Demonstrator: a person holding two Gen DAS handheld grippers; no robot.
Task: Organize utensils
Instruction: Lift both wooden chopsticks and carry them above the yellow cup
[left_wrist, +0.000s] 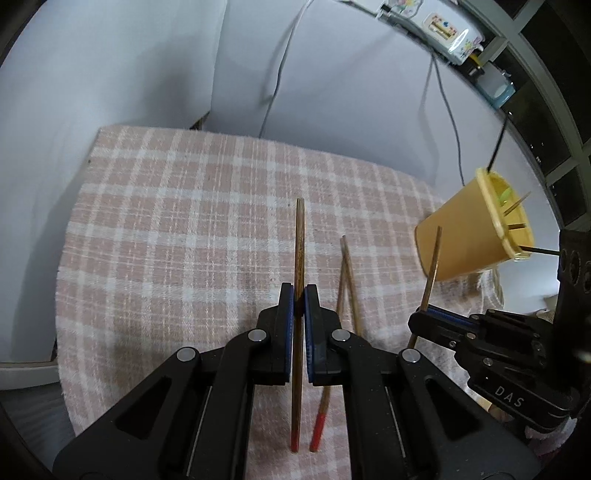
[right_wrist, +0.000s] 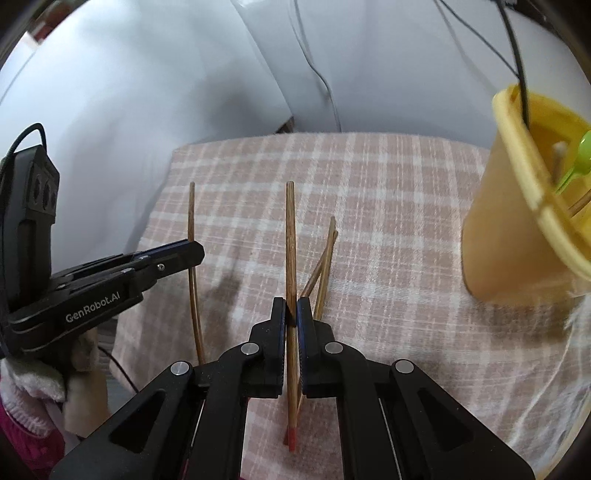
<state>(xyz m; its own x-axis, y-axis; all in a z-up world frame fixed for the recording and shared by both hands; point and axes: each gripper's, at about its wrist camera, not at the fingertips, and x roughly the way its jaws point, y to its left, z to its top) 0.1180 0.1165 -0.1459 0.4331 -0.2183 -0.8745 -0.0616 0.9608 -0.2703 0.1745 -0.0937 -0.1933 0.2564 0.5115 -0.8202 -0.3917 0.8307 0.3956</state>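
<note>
Left wrist view: left gripper clamped on one chopstick; right gripper clamped on another. Two chopsticks left on cloth right of left fingers. Several utensils already stowed in yellow cup, right of right fingers.

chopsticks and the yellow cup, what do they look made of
Chopsticks: likely wood or bamboo, brown with lengthwise grain, matte, ends painted red. Yellow cup: probably plastic, judging by its smooth, evenly colored wall and thick molded rim.
</note>
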